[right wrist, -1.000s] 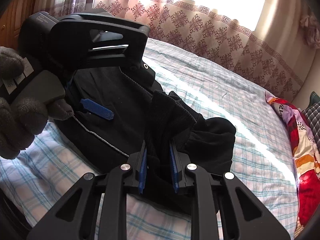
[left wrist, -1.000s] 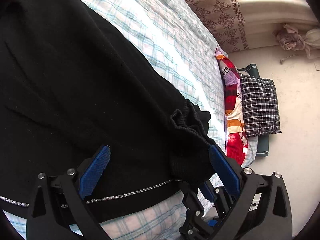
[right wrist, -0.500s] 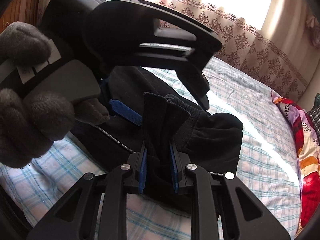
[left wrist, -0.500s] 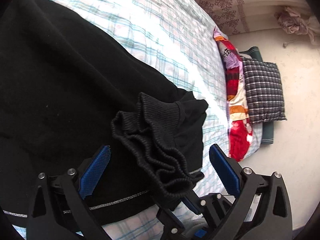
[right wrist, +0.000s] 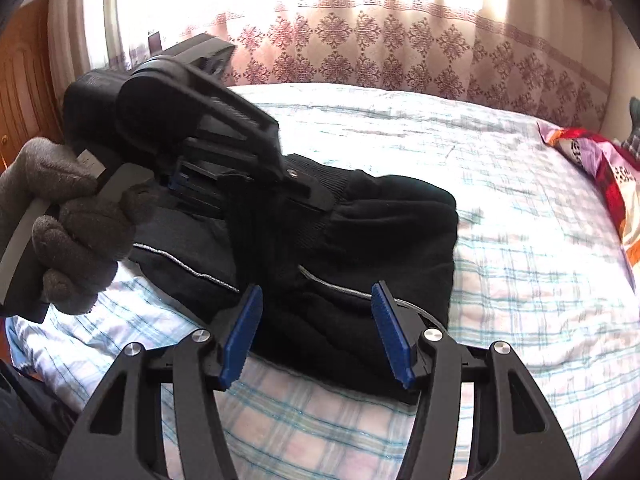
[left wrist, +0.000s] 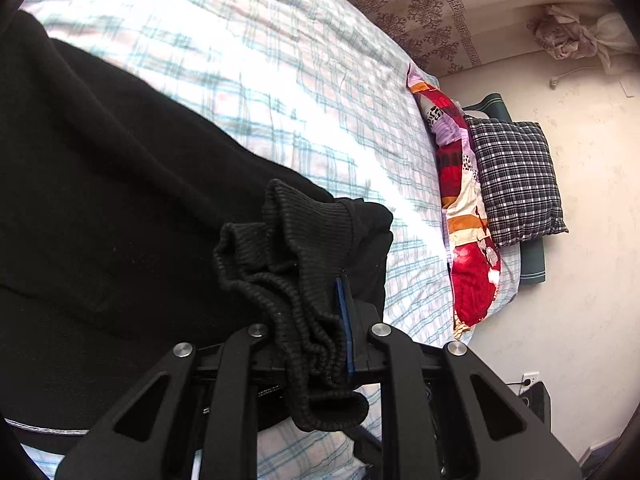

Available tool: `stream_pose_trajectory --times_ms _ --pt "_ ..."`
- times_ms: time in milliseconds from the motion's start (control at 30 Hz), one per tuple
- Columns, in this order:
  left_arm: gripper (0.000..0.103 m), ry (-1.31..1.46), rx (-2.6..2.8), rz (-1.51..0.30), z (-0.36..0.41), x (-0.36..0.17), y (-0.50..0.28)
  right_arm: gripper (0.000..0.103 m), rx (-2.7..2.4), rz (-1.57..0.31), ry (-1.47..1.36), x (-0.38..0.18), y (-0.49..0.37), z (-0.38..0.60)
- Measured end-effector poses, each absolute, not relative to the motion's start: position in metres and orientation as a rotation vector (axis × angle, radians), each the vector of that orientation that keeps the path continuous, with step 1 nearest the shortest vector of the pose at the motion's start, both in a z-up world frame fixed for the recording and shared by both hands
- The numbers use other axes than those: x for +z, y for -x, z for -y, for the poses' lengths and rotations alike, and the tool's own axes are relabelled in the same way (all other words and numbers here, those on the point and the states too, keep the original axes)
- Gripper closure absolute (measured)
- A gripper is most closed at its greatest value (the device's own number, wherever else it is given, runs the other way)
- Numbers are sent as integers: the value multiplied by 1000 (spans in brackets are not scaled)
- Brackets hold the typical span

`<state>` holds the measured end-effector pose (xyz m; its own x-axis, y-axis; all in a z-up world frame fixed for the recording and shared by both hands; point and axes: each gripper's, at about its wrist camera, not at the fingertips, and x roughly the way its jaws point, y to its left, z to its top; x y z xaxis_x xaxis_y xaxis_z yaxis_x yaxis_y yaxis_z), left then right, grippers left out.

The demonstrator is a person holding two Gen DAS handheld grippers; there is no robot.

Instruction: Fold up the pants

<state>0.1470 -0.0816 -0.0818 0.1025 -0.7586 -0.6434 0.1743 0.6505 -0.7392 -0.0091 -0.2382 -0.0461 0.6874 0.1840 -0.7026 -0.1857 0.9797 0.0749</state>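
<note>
Fingers of the left gripper [left wrist: 320,312] have just been closing, and the ribbed cuff [left wrist: 304,248] of the black pants [left wrist: 100,208] is now clamped between them, bunched in folds above and below the blue pads. Fingers of the right gripper [right wrist: 318,328] have just been opening; the blue pads stand apart and are not pressed on the cloth, which lies under and beyond them.

By size, the bed [right wrist: 520,280] with its checked sheet comes first, and the pants are spread on it, folded over near its front edge. A patterned curtain [right wrist: 360,52] is seen behind the bed, and a checked pillow [left wrist: 516,180] beside a red patterned one [left wrist: 468,248] at the far end.

In the right wrist view the left gripper is held by a hand in a grey glove [right wrist: 68,224], tilted downward over the pants.
</note>
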Motion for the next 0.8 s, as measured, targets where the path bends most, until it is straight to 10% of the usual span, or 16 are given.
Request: stream_pose_trajectory --times_ms 800 --pt "86 470 -607 -1142 -76 -47 -152 46 183 -863 -73 -54 -18 225"
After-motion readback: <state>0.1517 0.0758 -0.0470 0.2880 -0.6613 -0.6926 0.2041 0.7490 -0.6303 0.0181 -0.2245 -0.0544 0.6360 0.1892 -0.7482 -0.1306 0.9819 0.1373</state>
